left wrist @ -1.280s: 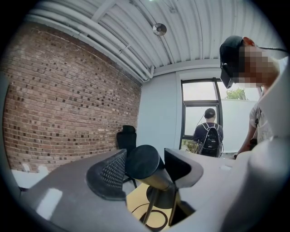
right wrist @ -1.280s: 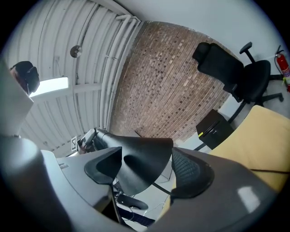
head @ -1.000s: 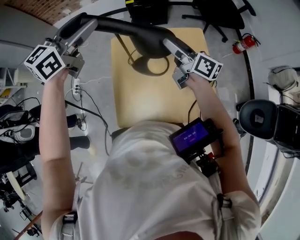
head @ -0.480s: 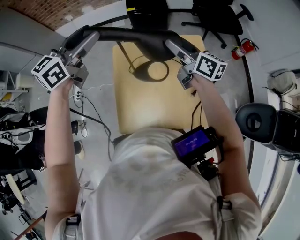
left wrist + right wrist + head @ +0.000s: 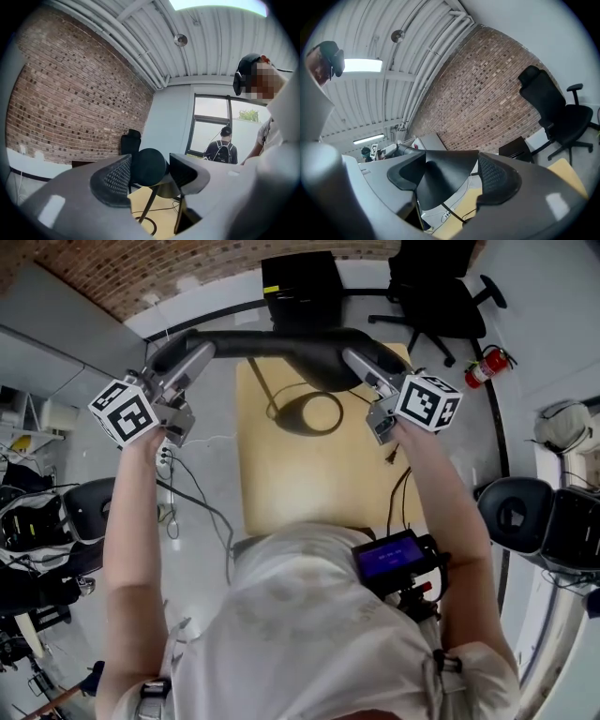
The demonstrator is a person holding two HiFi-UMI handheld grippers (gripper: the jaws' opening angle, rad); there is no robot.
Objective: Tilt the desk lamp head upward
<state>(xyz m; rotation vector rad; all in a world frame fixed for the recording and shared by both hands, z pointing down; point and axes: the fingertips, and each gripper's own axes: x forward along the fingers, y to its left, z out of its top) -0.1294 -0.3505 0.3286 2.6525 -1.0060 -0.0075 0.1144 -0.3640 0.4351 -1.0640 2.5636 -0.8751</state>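
Observation:
A black desk lamp stands on a pale wooden table [image 5: 309,479], its ring base [image 5: 314,413] near the far edge. Its long dark arm [image 5: 262,341] runs level between my two grippers. In the head view my left gripper [image 5: 184,358] is shut on the arm's left end. In the left gripper view that round black end [image 5: 149,166] sits between the pads [image 5: 115,180]. My right gripper [image 5: 364,360] is shut on the cone-shaped lamp head [image 5: 323,367]. In the right gripper view the black cone [image 5: 440,183] fills the gap between the jaws.
A black office chair [image 5: 441,296] and a dark box [image 5: 300,282] stand beyond the table. A red fire extinguisher [image 5: 487,362] is on the floor at the right. Cables [image 5: 192,493] and a power strip [image 5: 164,460] lie left of the table. A brick wall runs behind.
Both grippers and the lamp arm between them now sit lower and further right in the head view. Both grips look unchanged.

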